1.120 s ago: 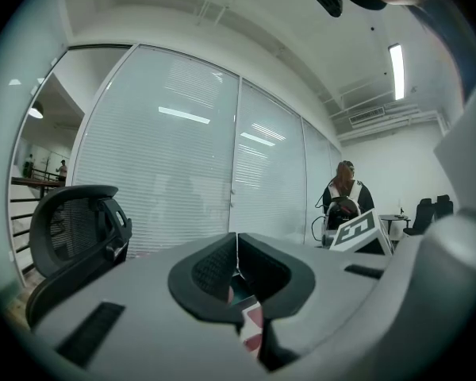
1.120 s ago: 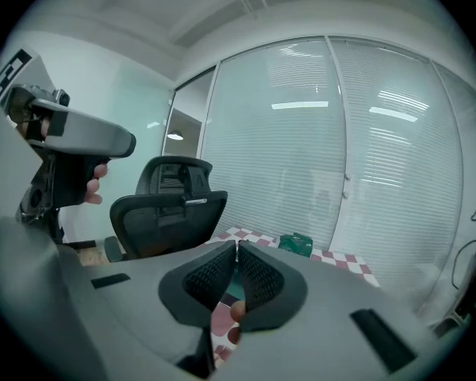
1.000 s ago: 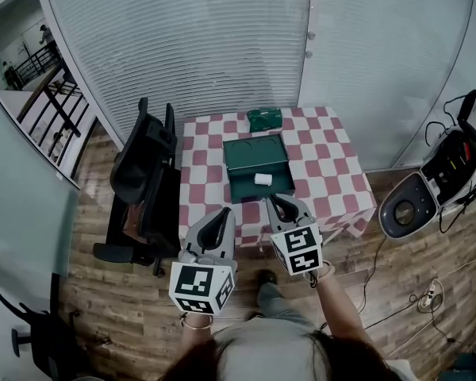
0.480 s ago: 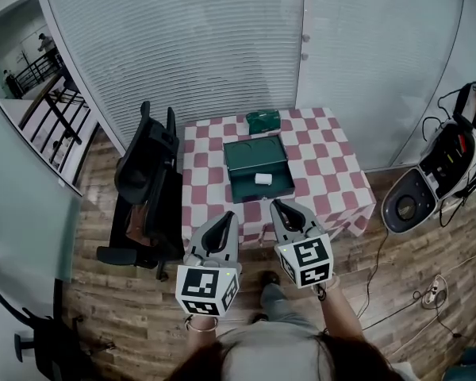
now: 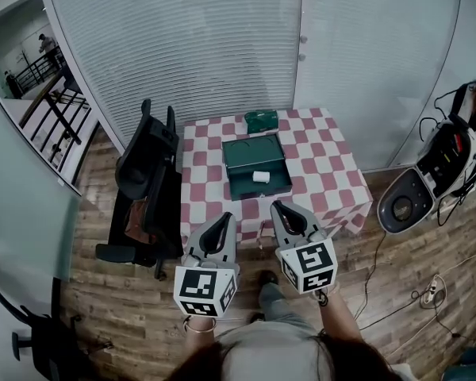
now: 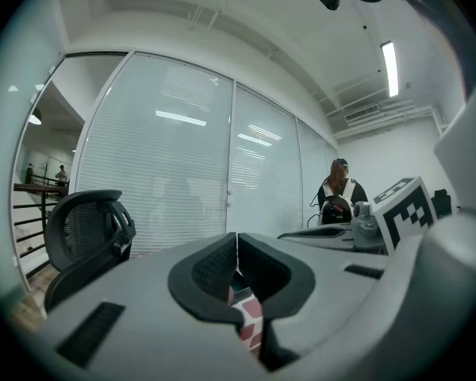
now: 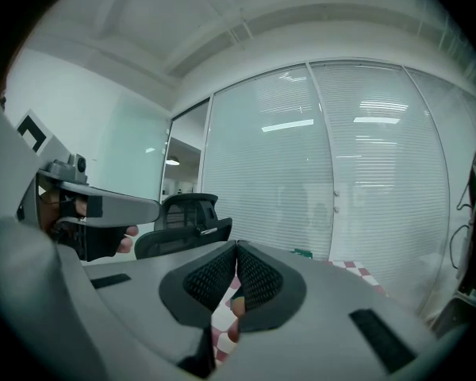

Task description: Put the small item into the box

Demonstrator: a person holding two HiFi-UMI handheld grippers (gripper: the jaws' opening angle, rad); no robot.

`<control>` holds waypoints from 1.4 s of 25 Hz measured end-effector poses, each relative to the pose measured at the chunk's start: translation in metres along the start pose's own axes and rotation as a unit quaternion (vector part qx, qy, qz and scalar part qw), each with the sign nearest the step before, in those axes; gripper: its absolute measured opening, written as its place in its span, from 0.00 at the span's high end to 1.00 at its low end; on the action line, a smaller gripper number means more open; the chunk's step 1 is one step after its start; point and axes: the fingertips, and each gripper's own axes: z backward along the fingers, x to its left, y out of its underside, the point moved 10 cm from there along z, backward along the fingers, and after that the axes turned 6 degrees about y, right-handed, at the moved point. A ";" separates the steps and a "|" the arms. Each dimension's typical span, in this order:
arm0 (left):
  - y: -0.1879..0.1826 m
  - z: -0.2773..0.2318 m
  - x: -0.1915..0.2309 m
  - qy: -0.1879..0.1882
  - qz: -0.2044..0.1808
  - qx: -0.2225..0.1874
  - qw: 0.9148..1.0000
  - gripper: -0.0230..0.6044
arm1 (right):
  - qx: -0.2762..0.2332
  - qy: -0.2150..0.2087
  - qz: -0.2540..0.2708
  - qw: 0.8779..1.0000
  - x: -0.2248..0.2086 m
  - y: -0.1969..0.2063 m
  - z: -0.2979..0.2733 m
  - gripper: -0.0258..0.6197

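An open green box point(image 5: 257, 167) lies on the red-and-white checked table point(image 5: 325, 173). Inside it, toward the near right, rests a small white item point(image 5: 260, 177). Both grippers hang over the floor on my side of the table, pointing at it. My left gripper point(image 5: 223, 220) is shut with nothing between its jaws, and my right gripper point(image 5: 277, 206) is shut and empty too. In the left gripper view the left gripper point(image 6: 236, 244) shows its tips touching. The right gripper point(image 7: 236, 252) in its own view also has its tips together.
A small green packet point(image 5: 262, 121) lies at the table's far edge. A black office chair point(image 5: 147, 181) stands just left of the table. A round machine with cables point(image 5: 428, 177) sits on the wooden floor at the right. White blinds close off the far side.
Both grippers have drawn back a little from the table toward me. The box and the white item have not moved.
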 end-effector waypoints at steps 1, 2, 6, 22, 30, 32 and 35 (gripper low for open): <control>-0.001 0.001 0.000 0.000 0.000 -0.001 1.000 0.95 | -0.002 0.000 -0.001 1.000 0.001 -0.001 0.002 0.92; -0.001 0.002 -0.001 0.000 0.000 -0.001 1.000 0.95 | -0.005 -0.001 -0.001 1.000 0.001 -0.003 0.004 0.92; -0.002 0.007 -0.002 0.000 0.001 -0.003 1.000 0.94 | -0.015 -0.003 -0.005 1.000 0.004 -0.007 0.012 0.92; 0.002 0.024 -0.011 -0.001 0.003 -0.005 1.000 0.95 | -0.035 -0.009 -0.008 0.999 0.014 -0.011 0.032 0.92; 0.004 0.028 -0.014 0.000 0.004 -0.007 1.000 0.95 | -0.039 -0.009 -0.008 0.999 0.015 -0.012 0.036 0.92; 0.003 0.029 -0.015 0.000 0.003 -0.008 1.000 0.94 | -0.040 -0.010 -0.008 0.999 0.017 -0.012 0.037 0.92; 0.002 0.030 -0.016 -0.001 0.003 -0.009 1.000 0.95 | -0.042 -0.011 -0.008 0.999 0.017 -0.013 0.039 0.92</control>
